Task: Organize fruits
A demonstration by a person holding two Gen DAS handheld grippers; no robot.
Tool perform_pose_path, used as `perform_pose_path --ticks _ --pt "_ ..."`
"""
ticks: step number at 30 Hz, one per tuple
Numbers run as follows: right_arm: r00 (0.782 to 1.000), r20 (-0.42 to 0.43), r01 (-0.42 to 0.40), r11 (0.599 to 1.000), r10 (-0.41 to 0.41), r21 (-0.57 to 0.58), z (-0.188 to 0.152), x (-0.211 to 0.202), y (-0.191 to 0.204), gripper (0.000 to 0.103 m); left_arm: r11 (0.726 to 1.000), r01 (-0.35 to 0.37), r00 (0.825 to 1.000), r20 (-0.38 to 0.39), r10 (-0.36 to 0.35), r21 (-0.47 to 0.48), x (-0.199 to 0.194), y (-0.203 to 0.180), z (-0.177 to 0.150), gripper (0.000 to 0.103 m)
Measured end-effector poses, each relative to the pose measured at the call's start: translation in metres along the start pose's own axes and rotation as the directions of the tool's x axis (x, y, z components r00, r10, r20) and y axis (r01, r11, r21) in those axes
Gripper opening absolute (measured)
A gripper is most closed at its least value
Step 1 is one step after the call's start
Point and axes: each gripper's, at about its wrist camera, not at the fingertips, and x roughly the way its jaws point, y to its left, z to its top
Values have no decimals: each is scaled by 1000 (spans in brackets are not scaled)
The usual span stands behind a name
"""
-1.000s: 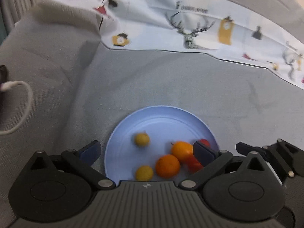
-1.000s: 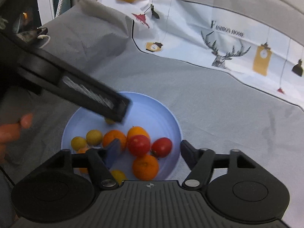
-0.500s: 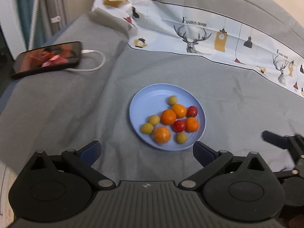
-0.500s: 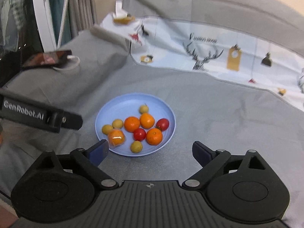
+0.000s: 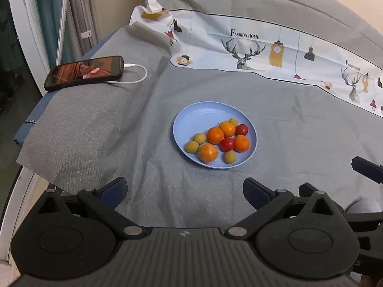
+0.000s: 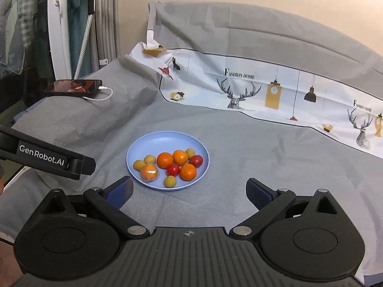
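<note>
The fruits are gathered on the blue plate [image 5: 191,122], which is seen just right of centre in the left wrist view and just left of centre in the right wrist view, resting on the grey cloth [image 5: 95,119] over what appears to be a soft surface. Four oranges, among them a wrapped orange [image 5: 207,152] at the plate's near edge, two red tomatoes [image 5: 227,144] and four small yellow-green fruits [image 5: 192,146] are packed on the plate's right and near side, many of them touching. The round pieces could be set rolling by any nudge, and one at the near rim, such as the lowest yellow-green fruit [image 6: 170,181], could be pushed over the shallow edge. The plate could be tipped or slid if its rim were pressed, since the cloth beneath is wrinkled and probably yielding. The tomatoes could be bruised by too firm a squeeze. The left tongs [image 5: 185,191] and the right tongs [image 6: 190,190] are both held spread wide and empty, well short of the plate. A phone [image 5: 85,72] with a white cable [image 5: 138,76] lies in the upper left, well apart, and is unlikely to be disturbed. The printed cloth [image 5: 263,47] is draped across the upper right.
</note>
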Motion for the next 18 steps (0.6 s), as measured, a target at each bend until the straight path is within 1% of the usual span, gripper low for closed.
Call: perform_pose_path --ticks 6,18 --pt "1000 28 -1 1000 1 -9 -1 -13 1 100 1000 -7 1000 26 7 1 -14 -2 -3 103" --pt "999 46 0 1000 0 -16 -4 -25 3 101 1000 -4 999 31 4 5 -22 -2 -7 103"
